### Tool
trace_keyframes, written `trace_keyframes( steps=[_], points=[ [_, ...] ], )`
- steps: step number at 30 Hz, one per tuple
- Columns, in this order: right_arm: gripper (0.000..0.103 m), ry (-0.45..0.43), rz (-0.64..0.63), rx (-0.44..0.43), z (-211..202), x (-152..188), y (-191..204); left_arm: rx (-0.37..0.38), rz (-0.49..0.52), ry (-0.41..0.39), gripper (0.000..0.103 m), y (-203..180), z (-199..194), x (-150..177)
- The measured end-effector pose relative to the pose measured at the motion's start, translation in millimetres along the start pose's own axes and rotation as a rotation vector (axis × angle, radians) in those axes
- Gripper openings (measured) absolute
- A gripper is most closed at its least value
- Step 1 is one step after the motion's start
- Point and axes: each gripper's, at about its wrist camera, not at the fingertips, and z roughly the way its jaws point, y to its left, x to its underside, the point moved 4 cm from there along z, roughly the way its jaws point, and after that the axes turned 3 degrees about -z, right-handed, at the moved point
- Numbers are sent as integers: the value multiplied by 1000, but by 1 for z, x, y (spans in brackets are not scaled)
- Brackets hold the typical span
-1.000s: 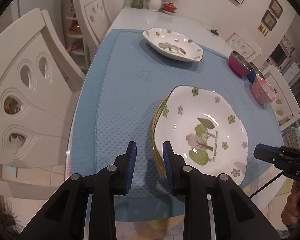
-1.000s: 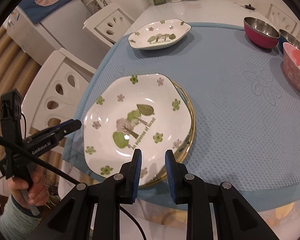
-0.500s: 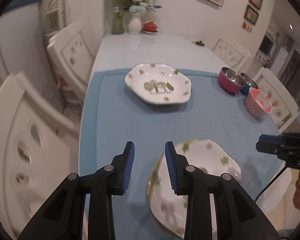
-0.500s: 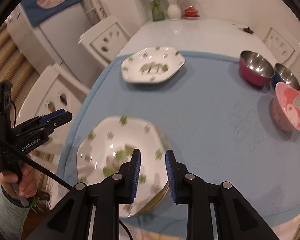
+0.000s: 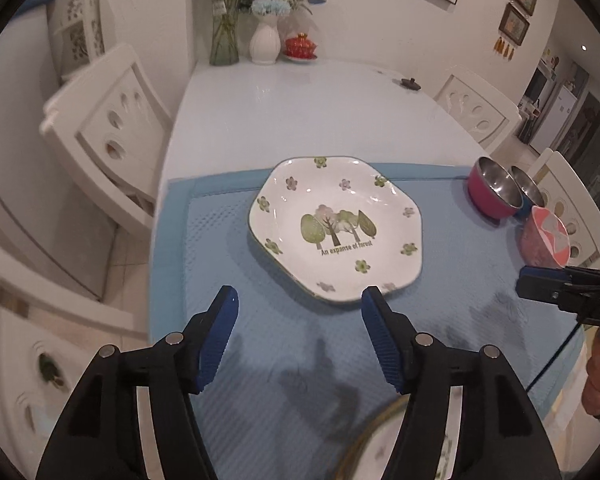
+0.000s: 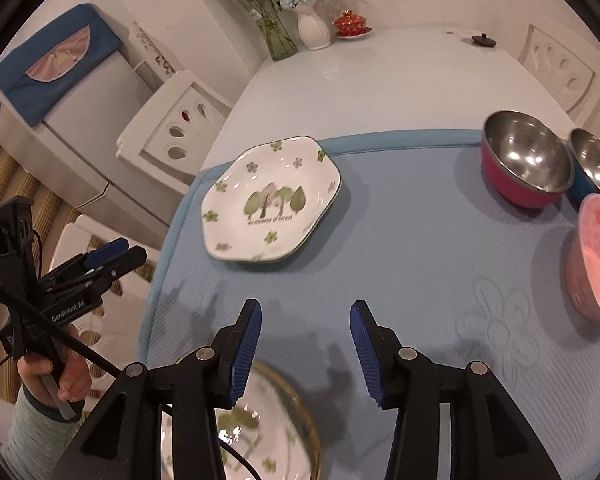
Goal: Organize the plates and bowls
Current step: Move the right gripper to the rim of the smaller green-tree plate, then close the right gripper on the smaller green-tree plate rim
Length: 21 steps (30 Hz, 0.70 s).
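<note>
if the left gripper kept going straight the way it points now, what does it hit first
Probably the near rim of the forest plate, lying flat on the blue mat. The left gripper, its jaws opening with nothing between them, frames that edge; depth is unclear, so bare mat just short of it could come first.

Both claws, left and right, left the stacked plates, jaws opening, nearing the far plate.

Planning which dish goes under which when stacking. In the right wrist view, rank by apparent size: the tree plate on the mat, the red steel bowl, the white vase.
1. Tree plate, largest.
2. Red steel bowl.
3. White vase, smallest, though it stands farthest from the camera, so it looks smaller than it is.
</note>
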Motion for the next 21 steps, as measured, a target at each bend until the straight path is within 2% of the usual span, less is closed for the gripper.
trace_keyframes(
  steps=[6,11,15,21],
  points=[
    [44,49,38,-4,49,-28,-17,1,-39,45,61,12,48,-12],
    [44,64,48,-2,76,-51,-30,14,-123,58,61,30,76,-23],
    [44,70,54,-14,94,-62,-35,56,-196,70,59,41,93,-29],
    [44,72,42,-33,120,-72,-33,127,-273,100,46,47,112,-27]
  ],
)
